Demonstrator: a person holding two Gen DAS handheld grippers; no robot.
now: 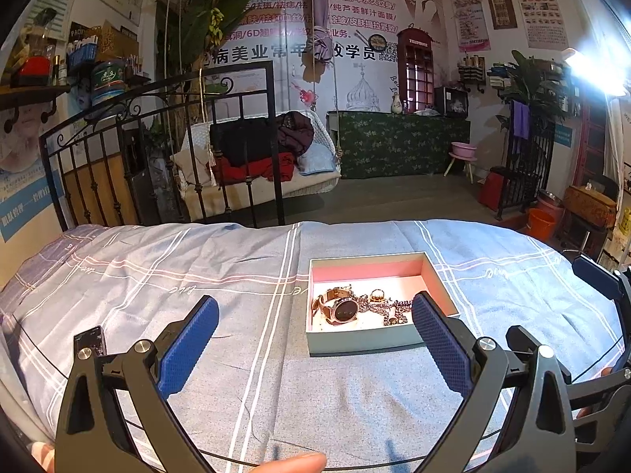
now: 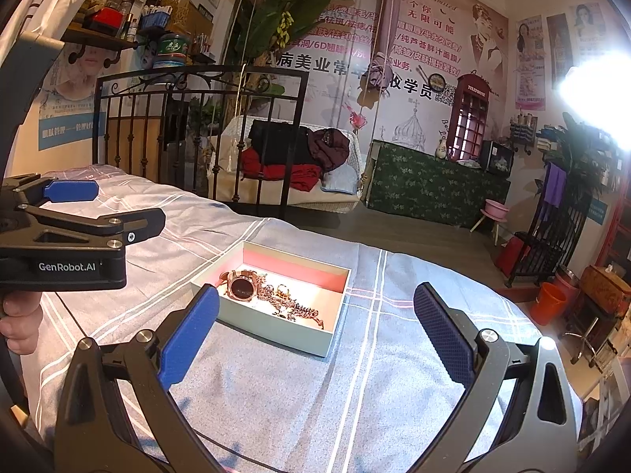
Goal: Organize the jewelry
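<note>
A pale green box (image 1: pixel 366 342) with a pink inside sits on the blue checked bedspread (image 1: pixel 236 354). In it lie a rose-gold watch (image 1: pixel 342 309), a ring (image 1: pixel 377 295) and a beaded chain (image 1: pixel 388 307). My left gripper (image 1: pixel 314 311) is open and empty, just short of the box. In the right wrist view the box (image 2: pixel 276 333), watch (image 2: pixel 241 287) and chain (image 2: pixel 303 311) lie ahead and left. My right gripper (image 2: pixel 315 311) is open and empty, above the bed. The left gripper (image 2: pixel 79 213) shows at the left edge.
A black iron bed frame (image 1: pixel 165 149) stands at the bed's far edge. Beyond are a hanging swing seat with clothes (image 1: pixel 268 157), a green-draped counter (image 1: pixel 402 146), a pink stool (image 1: pixel 462 157) and an orange bucket (image 1: pixel 540 224).
</note>
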